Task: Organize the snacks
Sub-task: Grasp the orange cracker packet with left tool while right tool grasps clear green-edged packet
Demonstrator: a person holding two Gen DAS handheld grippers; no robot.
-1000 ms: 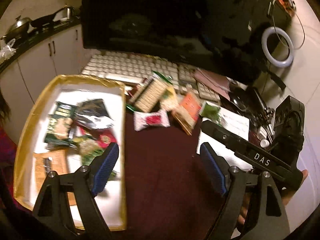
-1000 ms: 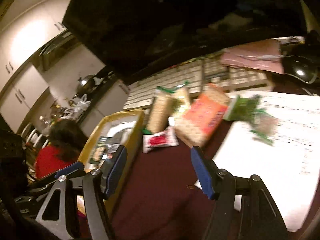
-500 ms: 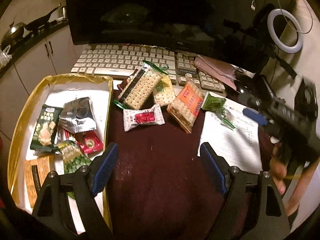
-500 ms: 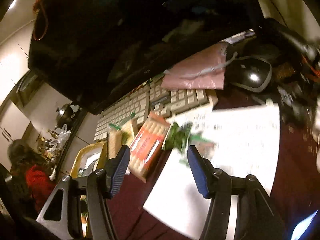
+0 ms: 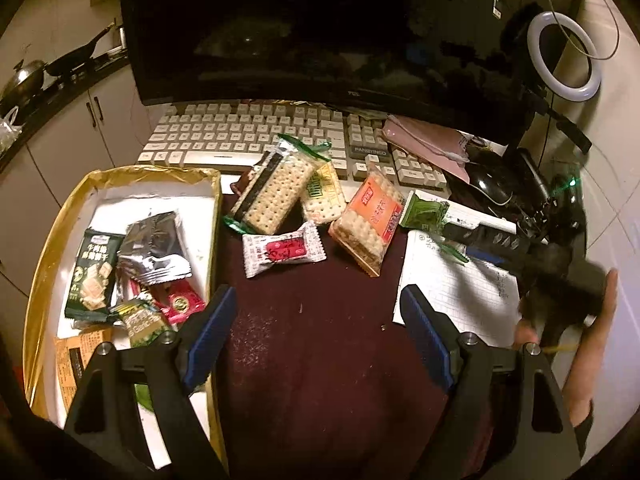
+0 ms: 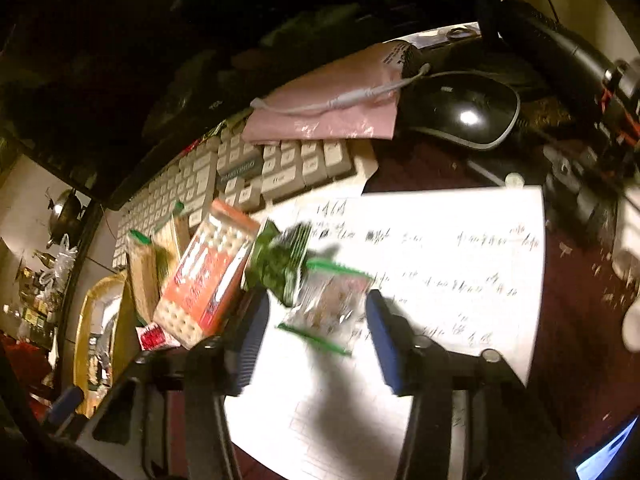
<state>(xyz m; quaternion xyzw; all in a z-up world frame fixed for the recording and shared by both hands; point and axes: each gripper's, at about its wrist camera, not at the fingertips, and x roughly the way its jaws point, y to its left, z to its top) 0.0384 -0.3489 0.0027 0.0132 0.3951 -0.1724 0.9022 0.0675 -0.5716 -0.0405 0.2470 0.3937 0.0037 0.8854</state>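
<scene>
- Left gripper (image 5: 318, 334): black frame w/ blue pads, jaws spread wide, nothing between them; hovers over the dark maroon table cloth (image 5: 320, 360), just right of the gold-rimmed white tray (image 5: 216, 216).
- Right gripper (image 6: 316, 334): jaws have just been closing in; small clear snack packet w/ green sealed ends (image 6: 328, 304) sits between the pads, but pads not pressing it – a gap shows each side. Not gripped.
- That packet lies on the white handwritten paper sheet (image 6: 460, 272), touching a dark green foil packet (image 6: 276, 260) at its far edge.
- Orange-labelled cracker pack (image 5: 370, 222) just left of the sheet, on cloth.
- Clear cracker pack w/ green ends (image 5: 276, 192) leans against the beige keyboard (image 5: 248, 136); red-and-white wrapped sweet (image 5: 284, 249) in front of it.
- Tray holds several packets: dark green biscuit pack (image 5: 94, 272), silver foil pouch (image 5: 154, 248), others.
- Right-wrist view blurred; small print unreadable.
</scene>
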